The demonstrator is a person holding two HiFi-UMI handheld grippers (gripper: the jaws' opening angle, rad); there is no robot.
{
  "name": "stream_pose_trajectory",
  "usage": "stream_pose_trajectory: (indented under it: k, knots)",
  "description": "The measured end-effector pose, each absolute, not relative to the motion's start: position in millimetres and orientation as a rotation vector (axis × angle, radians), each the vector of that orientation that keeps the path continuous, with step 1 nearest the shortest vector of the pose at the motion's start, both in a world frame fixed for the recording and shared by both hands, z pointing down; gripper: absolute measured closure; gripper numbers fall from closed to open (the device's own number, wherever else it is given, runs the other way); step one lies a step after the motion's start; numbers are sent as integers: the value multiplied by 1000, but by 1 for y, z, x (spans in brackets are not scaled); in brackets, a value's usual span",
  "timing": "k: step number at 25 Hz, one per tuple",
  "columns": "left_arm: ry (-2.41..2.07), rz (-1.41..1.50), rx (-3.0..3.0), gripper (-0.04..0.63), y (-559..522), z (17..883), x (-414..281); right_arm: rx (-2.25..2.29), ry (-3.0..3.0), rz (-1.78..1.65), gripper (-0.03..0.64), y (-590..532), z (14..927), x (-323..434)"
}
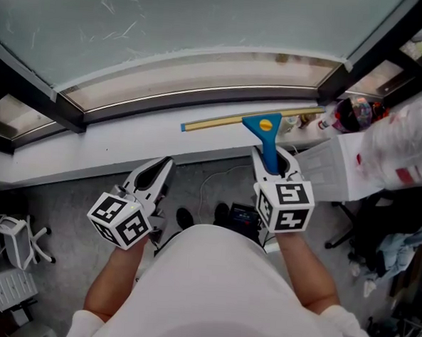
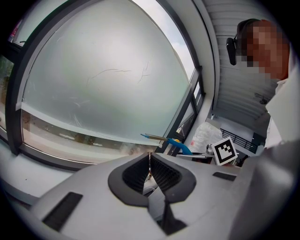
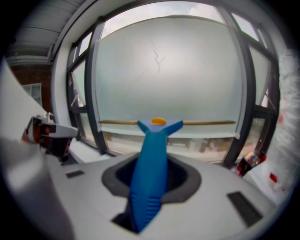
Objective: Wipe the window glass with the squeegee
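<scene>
1. Squeegee [image 1: 265, 126]: clamped by its blue handle [image 3: 150, 173] between the jaws of the right gripper [image 1: 271, 159], pointing straight out ahead of them.
2. Brass-coloured blade [image 1: 221, 121]: set crosswise at the handle's far end, ahead of the right gripper and reaching further to its left than its right. Hangs over the white sill [image 1: 91, 146], low before the window glass [image 1: 206, 21]; cannot tell whether touching the glass.
3. Left gripper [image 1: 161, 167]: jaws drawn together, nothing between them. Held level with the right gripper, off to its left, clear of the blade.
4. Beyond the right gripper, to its right: dark bottle [image 1: 353, 112] and white plastic bag [image 1: 405, 140].
</scene>
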State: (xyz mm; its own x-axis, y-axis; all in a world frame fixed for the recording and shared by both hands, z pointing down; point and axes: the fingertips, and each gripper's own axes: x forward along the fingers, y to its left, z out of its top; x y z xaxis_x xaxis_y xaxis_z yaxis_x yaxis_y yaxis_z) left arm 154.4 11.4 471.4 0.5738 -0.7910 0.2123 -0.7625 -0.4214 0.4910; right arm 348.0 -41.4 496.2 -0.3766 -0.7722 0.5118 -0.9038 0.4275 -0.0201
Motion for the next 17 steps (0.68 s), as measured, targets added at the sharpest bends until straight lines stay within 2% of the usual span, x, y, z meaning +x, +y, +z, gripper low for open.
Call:
stream_pose_trajectory:
  k: [17]
  knots:
    - [-1229,-75,2282,561,1,465,164,1458,-2283,362,491,-61,482,350]
